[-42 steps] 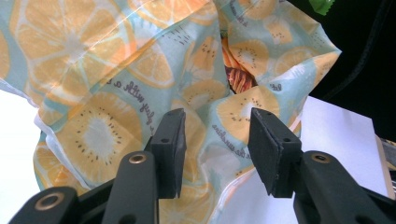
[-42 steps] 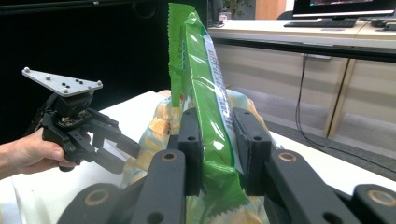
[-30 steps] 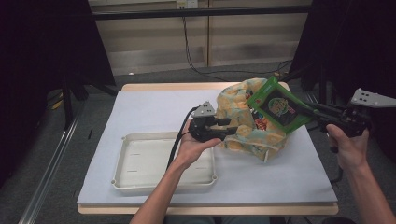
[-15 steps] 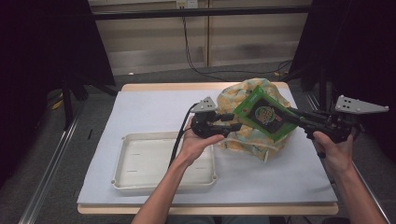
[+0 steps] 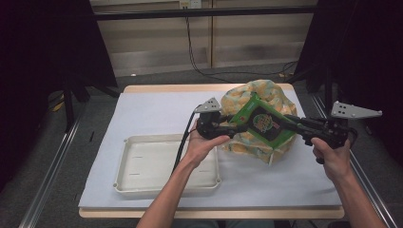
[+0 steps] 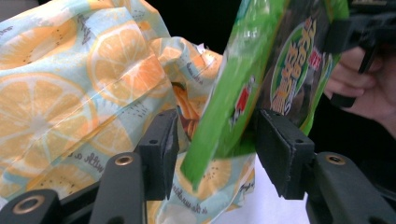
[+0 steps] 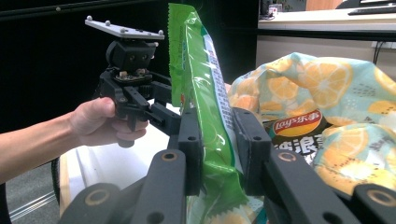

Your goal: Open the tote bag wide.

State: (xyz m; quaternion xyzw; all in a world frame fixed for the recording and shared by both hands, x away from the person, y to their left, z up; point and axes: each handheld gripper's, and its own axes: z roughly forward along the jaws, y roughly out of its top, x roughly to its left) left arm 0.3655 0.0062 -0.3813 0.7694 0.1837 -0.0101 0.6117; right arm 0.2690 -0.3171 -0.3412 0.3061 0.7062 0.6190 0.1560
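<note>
The right claw [image 7: 217, 140] is clenched on a green snack packet [image 5: 260, 122], its two black jaws pressing both faces of the packet's lower end, and holds it in the air above the right half of the worktop [image 5: 142, 111], near the far edge. The left claw [image 6: 212, 149] is released: its jaws have just been opening, and the packet's other end hangs between them with a gap on each side. Under and behind the packet sits a cloth bag printed with orange slices [image 5: 266, 95], bunched up close to the far right corner; a red and yellow crisp packet [image 7: 294, 128] shows in its mouth. A shallow white tray [image 5: 142, 164] lies by the near edge, left of the bag.
</note>
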